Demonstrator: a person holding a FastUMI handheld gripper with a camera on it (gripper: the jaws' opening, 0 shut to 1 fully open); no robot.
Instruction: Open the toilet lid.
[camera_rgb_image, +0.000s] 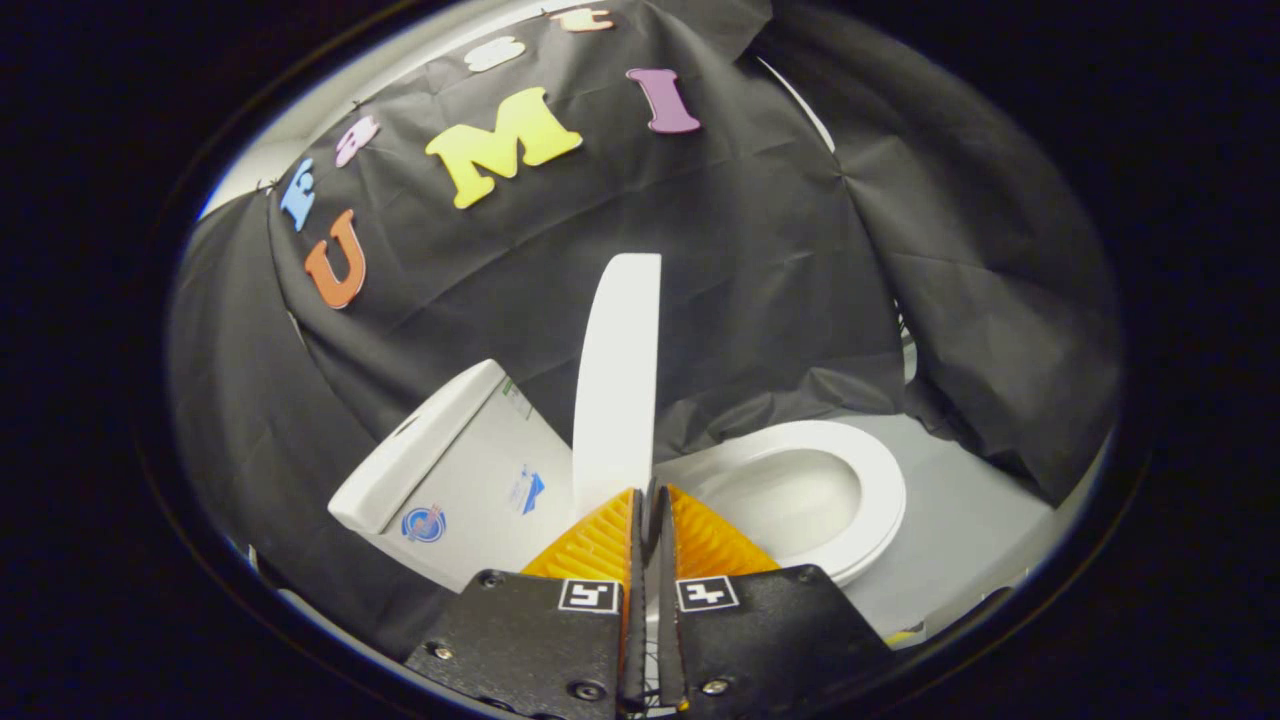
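Gripper (649, 497) rolled sideways, jaws clenched on the edge of the raised toilet lid (618, 380); tank (450, 470) one side, open seat (850, 480) the other.

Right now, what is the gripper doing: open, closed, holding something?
Gripper: closed, its orange fingers nearly together on the edge of the raised toilet lid, which stands upright between tank and bowl.
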